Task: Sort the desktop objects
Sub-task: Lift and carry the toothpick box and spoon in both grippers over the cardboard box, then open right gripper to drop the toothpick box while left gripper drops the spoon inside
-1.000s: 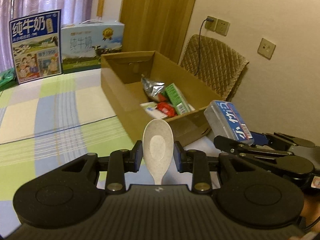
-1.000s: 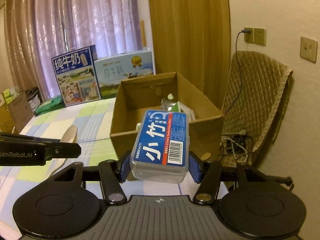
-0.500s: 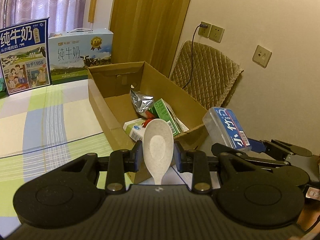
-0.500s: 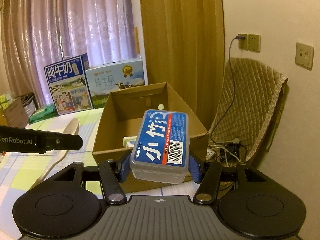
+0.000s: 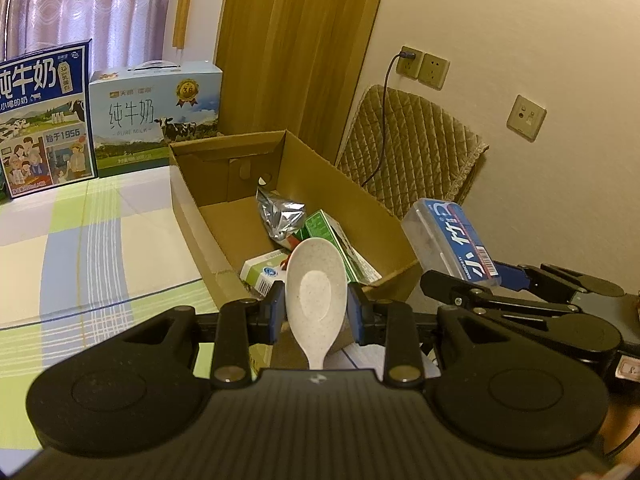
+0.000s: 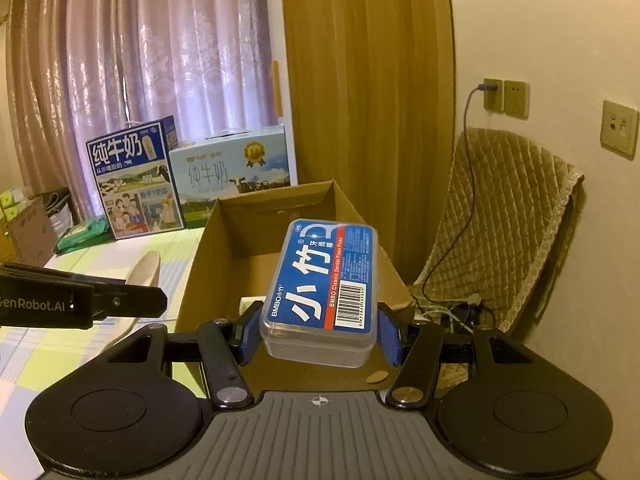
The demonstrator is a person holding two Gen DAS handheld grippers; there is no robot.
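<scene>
1. Left claw point(image 5: 316, 312) is pinching a white spoon point(image 5: 315, 296), bowl up, just before the near wall of the cardboard box point(image 5: 192, 216).
2. Right claw point(image 6: 319, 334) is gripping a clear floss-pick case w/ blue label point(image 6: 324, 284), hanging over the box's near end.
3. Foil pouch point(image 5: 280, 214), green carton point(image 5: 340, 244) and small white carton point(image 5: 262, 270) are lying inside the box.

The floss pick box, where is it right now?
The floss pick box is clamped in the right gripper, held in the air at the near end of the open cardboard box, to the right of the spoon.
</scene>
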